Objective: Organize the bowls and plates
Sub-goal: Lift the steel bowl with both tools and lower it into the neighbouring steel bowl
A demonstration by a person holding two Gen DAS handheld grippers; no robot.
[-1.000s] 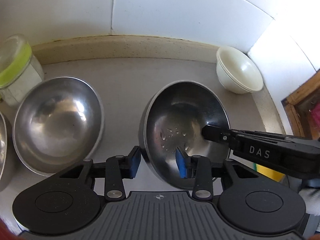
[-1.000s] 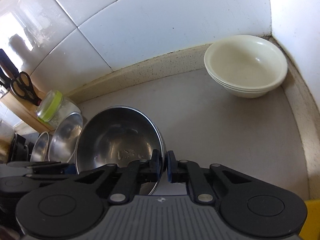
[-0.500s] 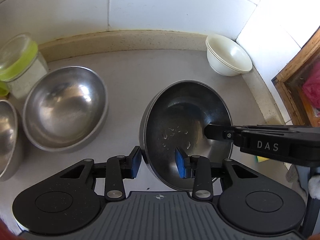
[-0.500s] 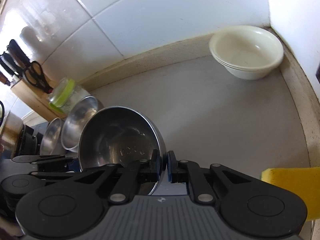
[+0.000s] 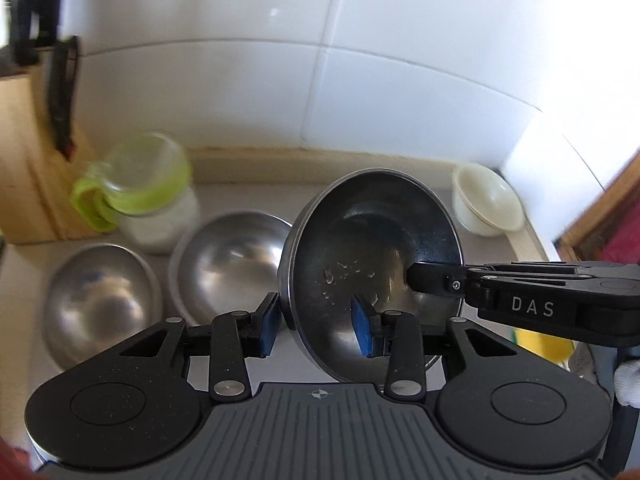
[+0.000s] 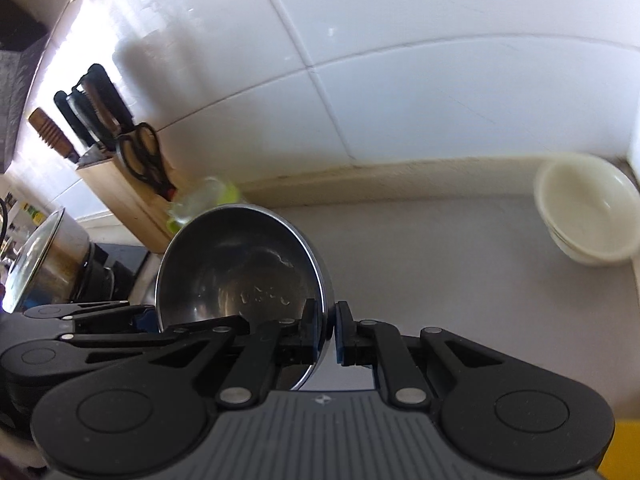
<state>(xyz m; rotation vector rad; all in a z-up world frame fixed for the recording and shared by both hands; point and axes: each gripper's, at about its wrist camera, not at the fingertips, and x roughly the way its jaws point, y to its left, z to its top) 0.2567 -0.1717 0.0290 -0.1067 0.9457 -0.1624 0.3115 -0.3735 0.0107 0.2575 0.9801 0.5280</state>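
A steel bowl point(image 5: 360, 232) with water drops inside hangs tilted above the counter, held from both sides. My left gripper point(image 5: 316, 330) is shut on its near left wall, one blue pad outside and one inside. My right gripper point(image 6: 329, 330) is shut on the bowl's point(image 6: 240, 268) right rim and reaches in from the right in the left wrist view point(image 5: 414, 280). Two more steel bowls point(image 5: 236, 260) point(image 5: 100, 300) sit on the counter to the left. A stack of cream bowls point(image 5: 486, 204) point(image 6: 588, 208) stands in the far right corner.
A jar with a green lid point(image 5: 148, 192) and a wooden knife block point(image 5: 28, 152) point(image 6: 120, 196) stand at the back left by the white tiled wall. A pot with a glass lid point(image 6: 40, 256) is further left. A yellow sponge point(image 5: 536, 344) lies near right.
Both grippers have risen with the wet steel bowl, lifting it off the counter. The views now take in more wall, and the counter bowls look smaller and lower.
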